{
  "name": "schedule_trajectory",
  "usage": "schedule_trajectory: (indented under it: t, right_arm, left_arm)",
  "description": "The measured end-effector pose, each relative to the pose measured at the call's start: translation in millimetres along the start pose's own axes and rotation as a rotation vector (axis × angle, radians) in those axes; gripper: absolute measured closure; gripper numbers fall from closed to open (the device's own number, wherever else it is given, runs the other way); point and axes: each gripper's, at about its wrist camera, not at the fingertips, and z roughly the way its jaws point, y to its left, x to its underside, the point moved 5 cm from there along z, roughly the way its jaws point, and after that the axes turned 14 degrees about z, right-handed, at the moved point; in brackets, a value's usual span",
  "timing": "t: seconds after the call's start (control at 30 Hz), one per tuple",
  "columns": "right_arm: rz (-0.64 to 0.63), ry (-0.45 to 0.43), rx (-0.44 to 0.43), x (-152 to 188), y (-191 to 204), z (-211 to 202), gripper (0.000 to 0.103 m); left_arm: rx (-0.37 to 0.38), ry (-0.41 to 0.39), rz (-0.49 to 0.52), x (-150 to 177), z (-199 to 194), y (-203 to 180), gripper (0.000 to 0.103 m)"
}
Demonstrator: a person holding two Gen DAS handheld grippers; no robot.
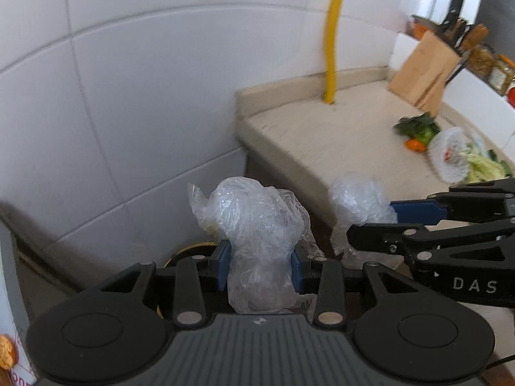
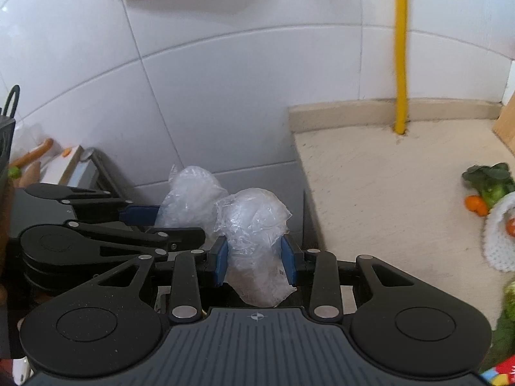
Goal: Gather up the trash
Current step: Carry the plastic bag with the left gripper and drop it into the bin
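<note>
My left gripper [image 1: 261, 265] is shut on a crumpled clear plastic wrap [image 1: 254, 225], held in the air beside the counter's left end. My right gripper [image 2: 255, 259] is shut on a second crumpled clear plastic wrap [image 2: 254, 225]. The two grippers are side by side. In the left wrist view the right gripper [image 1: 370, 222] enters from the right with its wrap [image 1: 357, 206]. In the right wrist view the left gripper [image 2: 154, 222] enters from the left with its wrap [image 2: 190, 199]. More scraps lie on the counter: green leaves and orange bits [image 1: 418, 132] and a white foam net [image 1: 450, 154].
The beige stone counter [image 2: 386, 193] is to the right, below white wall tiles. A yellow pipe [image 2: 400, 64] rises from its back edge. A wooden knife block [image 1: 425, 70] stands at the far right. A round dark object with a gold rim [image 1: 190, 251] lies below my left gripper.
</note>
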Motion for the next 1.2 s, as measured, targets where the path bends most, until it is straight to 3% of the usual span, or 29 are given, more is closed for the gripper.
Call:
schedule_trajectory:
  t: [0.3, 0.57, 0.73, 1.03, 1.2]
  right_arm:
    - [-0.002, 0.088, 0.012, 13, 13, 51, 0.061]
    - [0.021, 0.171, 0.033, 21, 14, 104, 0.061]
    - [0.05, 0.208, 0.044, 21, 10, 135, 0.056]
    - [0.104, 0.25, 0.043, 24, 2, 168, 0.05]
    - [0.145, 0.253, 0.048, 25, -3, 180, 0.046]
  left_arm:
    - [-0.039, 0.128, -0.088, 34, 40, 29, 0.071]
    - [-0.081, 0.216, -0.104, 42, 71, 42, 0.069]
    - [-0.12, 0.275, -0.118, 43, 85, 51, 0.063]
    - [-0.158, 0.331, -0.11, 41, 103, 60, 0.061]
    - [-0.129, 0.321, -0.176, 40, 108, 70, 0.048]
